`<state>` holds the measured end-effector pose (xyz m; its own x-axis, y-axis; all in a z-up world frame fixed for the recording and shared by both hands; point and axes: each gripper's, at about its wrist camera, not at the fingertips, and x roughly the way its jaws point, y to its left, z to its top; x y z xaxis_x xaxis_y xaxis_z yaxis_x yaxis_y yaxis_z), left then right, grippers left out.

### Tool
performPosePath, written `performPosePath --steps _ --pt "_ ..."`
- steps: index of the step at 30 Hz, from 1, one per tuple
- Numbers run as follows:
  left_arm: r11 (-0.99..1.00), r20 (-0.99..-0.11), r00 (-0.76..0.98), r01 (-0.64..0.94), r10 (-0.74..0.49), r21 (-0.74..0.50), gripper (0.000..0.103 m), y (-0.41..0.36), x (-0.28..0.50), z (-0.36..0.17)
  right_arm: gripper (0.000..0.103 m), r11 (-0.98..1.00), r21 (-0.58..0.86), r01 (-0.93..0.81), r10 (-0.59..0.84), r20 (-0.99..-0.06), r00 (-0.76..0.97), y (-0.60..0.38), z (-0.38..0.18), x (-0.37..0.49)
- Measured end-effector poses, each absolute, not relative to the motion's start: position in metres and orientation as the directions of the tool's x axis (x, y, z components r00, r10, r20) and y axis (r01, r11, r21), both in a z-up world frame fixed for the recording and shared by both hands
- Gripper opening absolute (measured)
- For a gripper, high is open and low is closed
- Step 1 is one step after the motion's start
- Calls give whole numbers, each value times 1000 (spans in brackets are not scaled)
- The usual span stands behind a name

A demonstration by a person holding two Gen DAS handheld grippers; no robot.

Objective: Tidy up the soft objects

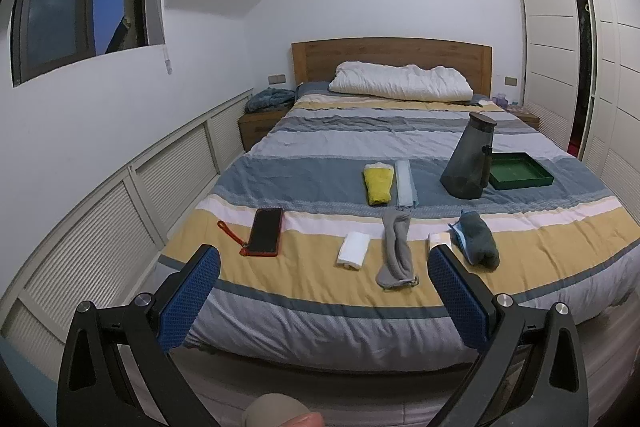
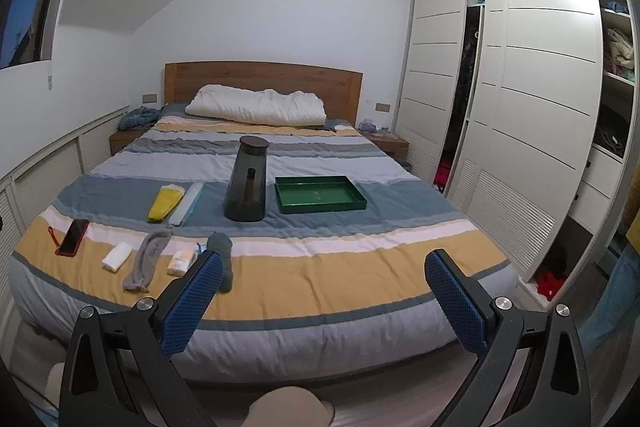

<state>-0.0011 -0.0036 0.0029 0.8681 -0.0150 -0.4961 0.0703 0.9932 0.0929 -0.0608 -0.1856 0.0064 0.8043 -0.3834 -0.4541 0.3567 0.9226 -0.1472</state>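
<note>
While both grippers hang back off the foot of the bed (image 1: 320, 291), nothing has been picked up: the left gripper (image 1: 324, 291) and the right gripper (image 2: 324, 291) each stand wide open and empty. The soft things lie in a loose cluster on the striped quilt: a white folded cloth (image 1: 353, 248), a long grey sock (image 1: 396, 251), a dark rolled sock (image 1: 480, 239), and behind them a yellow cloth (image 1: 377, 183) just beside a pale blue folded piece (image 1: 407, 183). A green tray (image 2: 320, 194) sits empty to the right of a dark jug (image 2: 246, 183), and is probably where they belong. A sensible start would be the dark rolled sock, nearest the right gripper: come down over its middle, pinch the bulk rather than a loose edge, and lift clear of the jug on the way across. The phone (image 1: 265, 231) should stay put.
</note>
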Motion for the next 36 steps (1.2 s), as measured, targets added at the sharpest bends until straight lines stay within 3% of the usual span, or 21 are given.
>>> performPosePath --steps 28,36 --pt "991 -533 846 77 -6 112 102 -10 26 0 103 948 -131 290 -316 -497 808 -184 -5 -8" --pt "993 -582 812 103 -51 56 102 -6 58 -6 103 947 -149 284 -319 -542 778 -172 -13 22"
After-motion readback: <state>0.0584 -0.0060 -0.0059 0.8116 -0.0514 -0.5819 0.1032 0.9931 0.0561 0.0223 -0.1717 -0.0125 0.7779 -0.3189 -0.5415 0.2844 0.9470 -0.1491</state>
